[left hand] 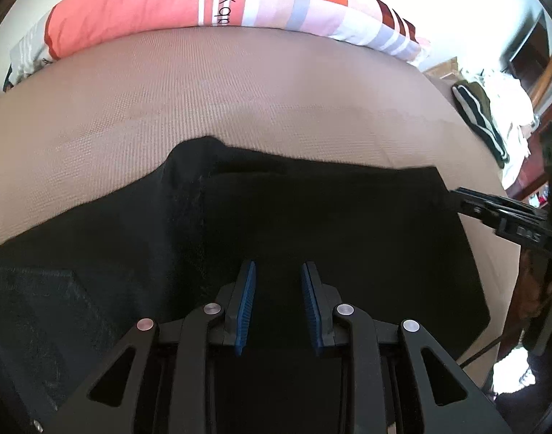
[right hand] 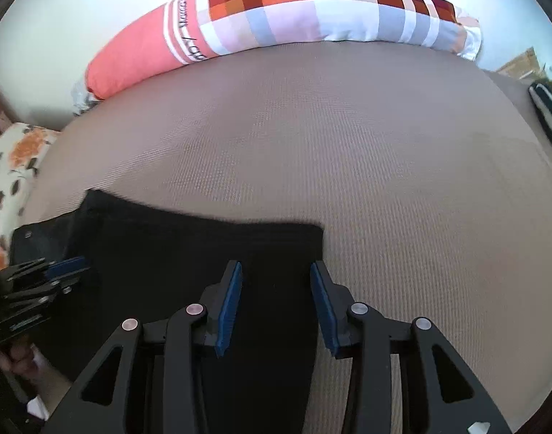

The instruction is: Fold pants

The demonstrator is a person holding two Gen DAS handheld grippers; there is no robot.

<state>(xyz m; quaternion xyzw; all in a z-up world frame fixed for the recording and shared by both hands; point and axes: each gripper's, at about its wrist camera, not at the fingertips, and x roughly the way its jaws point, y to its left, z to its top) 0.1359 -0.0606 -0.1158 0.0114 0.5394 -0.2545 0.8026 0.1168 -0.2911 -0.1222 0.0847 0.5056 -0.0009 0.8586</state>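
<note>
Bed with a taupe woven mesh-textured cover (right hand: 348, 152) fills both views; white wall behind. Along the far edge lies a long bolster pillow, coral at one end and checked in orange, maroon, pale blue and white at the other (right hand: 276, 21), with black lettering on a white stripe. A floral pillow in white, orange and brown (right hand: 12, 159) sits off the bed's left edge in the right wrist view. At the right edge of the bed: a dark green garment with white stripes (left hand: 478, 115) next to a heap of white cloth (left hand: 507, 108), with dark wooden furniture beyond. Black fabric pants (left hand: 330, 224) lie flat on the bed's near side, folded over into a roughly rectangular panel with straight far edge and squared right corner; a darker layer with a pocket outline and a brass rivet extends to the left. Left gripper (left hand: 278, 303) sits over the middle of the pants, blue ribbed pads apart, nothing between them. Right gripper (right hand: 276, 303) hangs at the panel's right edge, jaws parted and empty, left pad over black fabric, right pad over bed cover. No containers in view.
</note>
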